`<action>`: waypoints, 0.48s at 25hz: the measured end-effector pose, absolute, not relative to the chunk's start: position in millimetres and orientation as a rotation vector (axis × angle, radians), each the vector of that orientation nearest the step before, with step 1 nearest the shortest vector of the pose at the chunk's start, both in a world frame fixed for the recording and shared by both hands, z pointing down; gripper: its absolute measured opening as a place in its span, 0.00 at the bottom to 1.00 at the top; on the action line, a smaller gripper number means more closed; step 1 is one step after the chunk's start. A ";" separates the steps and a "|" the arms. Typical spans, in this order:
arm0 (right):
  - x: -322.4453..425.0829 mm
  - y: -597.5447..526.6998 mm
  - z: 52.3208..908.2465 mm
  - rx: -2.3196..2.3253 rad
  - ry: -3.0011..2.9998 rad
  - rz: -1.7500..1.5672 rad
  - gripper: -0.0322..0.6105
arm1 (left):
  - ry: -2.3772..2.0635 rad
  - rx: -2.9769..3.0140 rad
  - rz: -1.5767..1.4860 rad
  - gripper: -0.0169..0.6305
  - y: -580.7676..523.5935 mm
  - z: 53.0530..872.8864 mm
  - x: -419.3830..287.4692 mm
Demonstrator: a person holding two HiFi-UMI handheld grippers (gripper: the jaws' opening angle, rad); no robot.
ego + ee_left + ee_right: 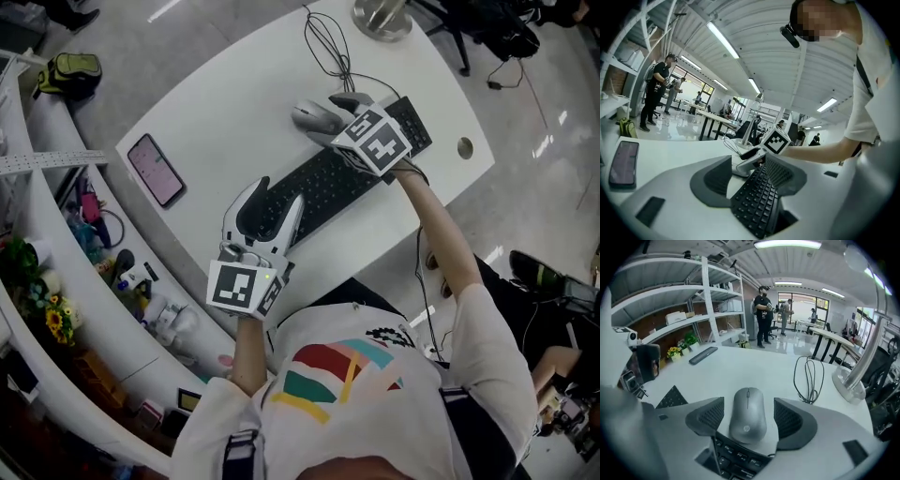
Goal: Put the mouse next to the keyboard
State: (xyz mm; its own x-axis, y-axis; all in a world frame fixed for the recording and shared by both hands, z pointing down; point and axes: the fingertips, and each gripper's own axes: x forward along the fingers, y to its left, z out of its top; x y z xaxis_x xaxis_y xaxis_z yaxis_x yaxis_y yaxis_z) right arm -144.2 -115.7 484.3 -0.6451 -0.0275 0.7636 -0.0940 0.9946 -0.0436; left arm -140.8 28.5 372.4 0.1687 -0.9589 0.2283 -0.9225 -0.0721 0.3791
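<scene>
Smooth grey mouse (747, 414) just beside the black keyboard (323, 186).
Right claw (747, 408) apart around it, not touching; left claw (749, 169) apart over the keyboard; open bench (234, 103) at the mouse's 9 o'clock.

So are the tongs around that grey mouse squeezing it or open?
Open: the right tongs straddle the mouse, with a gap showing on each side of it.

A white curved table (234, 103) fills the middle of the head view, with pale grey polished floor (534, 84) toward two o'clock. In the right gripper view, white shelving (701, 296) rises at ten o'clock, flowers (673, 352) on a low shelf. Strip lights (724, 40) cross the ribbed ceiling (759, 42). A person in black (762, 310) stands at twelve o'clock beside bright glazing (801, 305). More desks (712, 119) line the hall.
</scene>
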 end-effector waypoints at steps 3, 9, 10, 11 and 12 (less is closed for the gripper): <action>-145.7 -115.1 498.6 0.053 -2.228 0.155 0.56 | -1.797 1.972 -0.112 0.41 22.2 383.1 -141.6; -153.1 -115.0 519.0 0.059 -2.147 0.169 0.56 | -1.771 2.010 -0.101 0.41 9.6 381.6 -135.3; -152.6 -114.9 523.0 0.064 -2.121 0.140 0.56 | -1.766 2.013 -0.100 0.41 8.2 381.3 -134.2; -152.0 -114.0 526.1 0.066 -2.096 0.117 0.56 | -1.760 2.015 -0.102 0.41 6.8 381.3 -133.0; -151.9 -113.2 527.8 0.065 -2.079 0.103 0.56 | -1.755 2.016 -0.106 0.41 5.6 381.6 -131.7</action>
State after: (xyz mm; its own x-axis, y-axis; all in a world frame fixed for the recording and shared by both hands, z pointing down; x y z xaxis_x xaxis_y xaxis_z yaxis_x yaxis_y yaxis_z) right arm -151.9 -113.2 527.8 -0.4887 -0.0032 0.8725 -0.0898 0.9949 -0.0466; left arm -131.7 5.6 381.6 0.1819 -0.9539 0.2386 -0.9184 -0.0781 0.3879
